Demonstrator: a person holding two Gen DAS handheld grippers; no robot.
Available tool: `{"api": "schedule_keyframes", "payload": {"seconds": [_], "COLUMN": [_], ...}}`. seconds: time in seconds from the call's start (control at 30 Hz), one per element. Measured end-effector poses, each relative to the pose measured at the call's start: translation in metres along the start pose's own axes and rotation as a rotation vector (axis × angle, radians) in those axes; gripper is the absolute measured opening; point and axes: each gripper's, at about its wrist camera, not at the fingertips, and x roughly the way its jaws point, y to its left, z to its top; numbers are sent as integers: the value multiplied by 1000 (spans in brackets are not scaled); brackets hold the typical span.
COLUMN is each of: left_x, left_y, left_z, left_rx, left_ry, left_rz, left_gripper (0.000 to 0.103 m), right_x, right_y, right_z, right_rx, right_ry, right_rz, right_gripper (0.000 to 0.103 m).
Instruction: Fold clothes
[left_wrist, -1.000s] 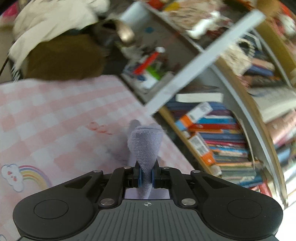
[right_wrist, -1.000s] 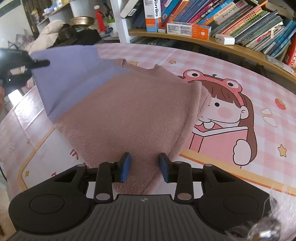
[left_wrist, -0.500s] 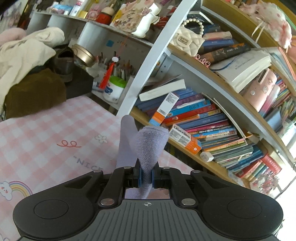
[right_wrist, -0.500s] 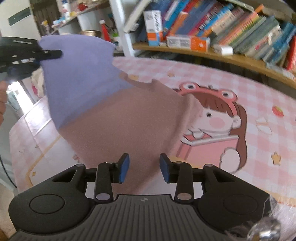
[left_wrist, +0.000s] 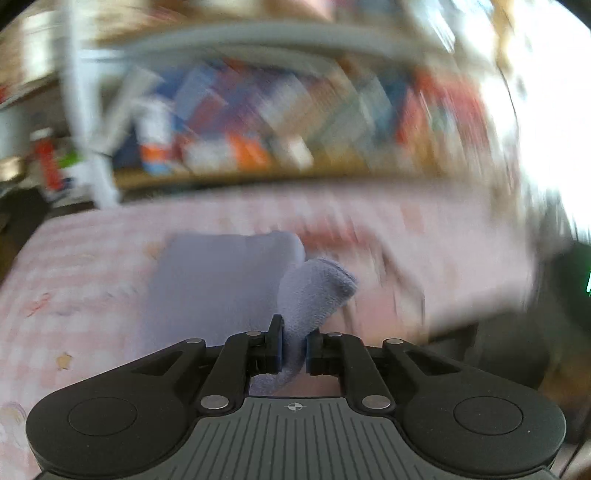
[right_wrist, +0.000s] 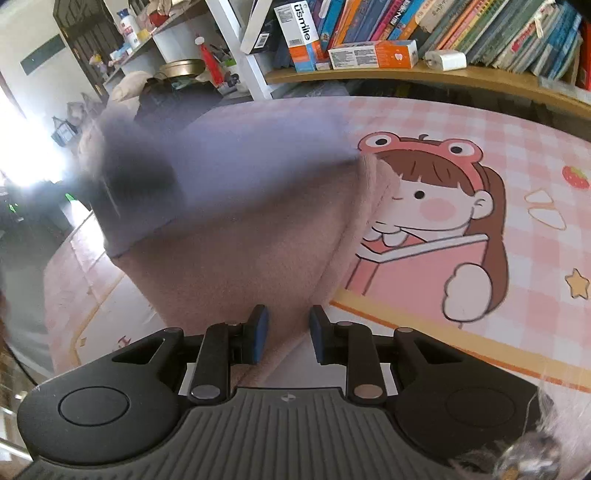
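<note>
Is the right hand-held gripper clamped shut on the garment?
No, the right hand-held gripper stands open, its blue pads apart with the pinkish-brown garment lying loosely between them.

We stood in a lived-in home room: a bookshelf (right_wrist: 424, 70) crammed with children's books (right_wrist: 491, 29), a toothpaste box (right_wrist: 301, 35), clutter on side shelves (right_wrist: 155, 40), and a table under a pink checked cartoon tablecloth (right_wrist: 461, 206).

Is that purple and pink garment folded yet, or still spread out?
Mid-fold. The left gripper pinches the garment's purple edge, carrying it over the pink part; that flap is blurred, not laid flat.
</note>
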Motion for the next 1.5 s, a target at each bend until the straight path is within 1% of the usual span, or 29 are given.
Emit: {"api": "schedule_keyframes", "payload": {"seconds": [0.03, 0.07, 0.1, 0.13, 0.2, 0.27, 0.33, 0.4, 0.53, 0.57, 0.63, 0.7, 0.73, 0.8, 0.87, 0.9, 0.93, 1.0, 1.03, 1.07, 1.1, 1.13, 1.17, 1.27, 1.3, 1.33, 1.37, 1.47, 1.5], "left_x": [8, 11, 13, 14, 16, 12, 4, -4, -20, -25, -40, -53, -57, -57, -50, -45, -39, -24, -17, -9, -3, 1, 4, 3, 3, 4, 5, 5, 6], "left_y": [-11, -18, -22, -23, -23, -24, -26, -27, -29, -27, -12, 8, 17, 34, 47, 50, 54, 56, 56, 54, 53, 52, 52, 58, 61, 61, 61, 58, 57], "left_z": [-5, -10, -14, -16, -18, -19, -19, -19, -19, -19, -18, -17, -17, -17, -17, -17, -17, -19, -21, -25, -29, -33, -36, -37, -36, -37, -37, -39, -39], "left_rx": [54, 79, 94, 89, 88, 83, 75, 66, 49, 35, -34, -103, -129, -168, -189, -187, -184, -173, -165, -156, -150, -148, -152, -203, -214, -214, -214, -204, -198], "left_ry": [36, 38, 40, 39, 49, 48, 42, 35, 21, 13, -28, -78, -100, -121, -113, -103, -91, -53, -29, -1, 22, 34, 42, 34, 32, 35, 38, 40, 41], "left_rz": [10, 19, 24, 20, 13, 0, -20, -40, -80, -92, -106, -78, -54, -3, 46, 65, 81, 88, 84, 81, 79, 77, 73, 47, 38, 35, 32, 37, 39], "left_gripper": [18, 18, 22, 27, 31, 32, 41, 43, 43, 43, 43, 41, 40, 32, 28, 24, 23, 22, 22, 22, 22, 22, 22, 22, 22, 22, 22, 22, 22], "right_x": [-4, -8, -12, -15, -21, -27, -35, -43, -46, -45, -41, -36, -31, -21, -5, 3, 9, 17, 22, 26, 29, 30, 28, -4, -15, -23, -23, -1, 5], "right_y": [-3, -5, -8, -11, -18, -25, -33, -39, -44, -43, -41, -37, -36, -34, -35, -36, -36, -35, -35, -35, -33, -30, -27, -17, -13, -11, -13, -32, -40], "right_z": [-1, -2, -3, -4, -4, -5, -3, 3, 18, 21, 28, 34, 37, 44, 49, 51, 52, 53, 53, 53, 53, 53, 53, 49, 46, 42, 37, 22, 18], "right_rx": [1, 1, 2, 10, 34, 60, 102, 144, 200, 210, 231, 252, 266, 295, 346, 374, 398, 445, 469, 492, 501, 501, 491, 415, 391, 371, 372, 443, 480], "right_ry": [-2, -4, -6, -10, -20, -34, -65, -99, -128, -128, -127, -117, -107, -85, -43, -19, -6, 8, 15, 22, 31, 42, 44, -47, -75, -93, -90, -26, -25], "right_rz": [3, 7, 10, 10, 5, 2, 7, 19, 69, 84, 114, 153, 175, 221, 245, 255, 258, 254, 253, 251, 248, 245, 249, 357, 377, 359, 307, 151, 157], "right_gripper": [25, 25, 25, 25, 26, 26, 34, 36, 40, 41, 42, 43, 47, 49, 50, 50, 50, 50, 48, 39, 33, 16, 12, 10, 10, 10, 10, 7, 7]}}
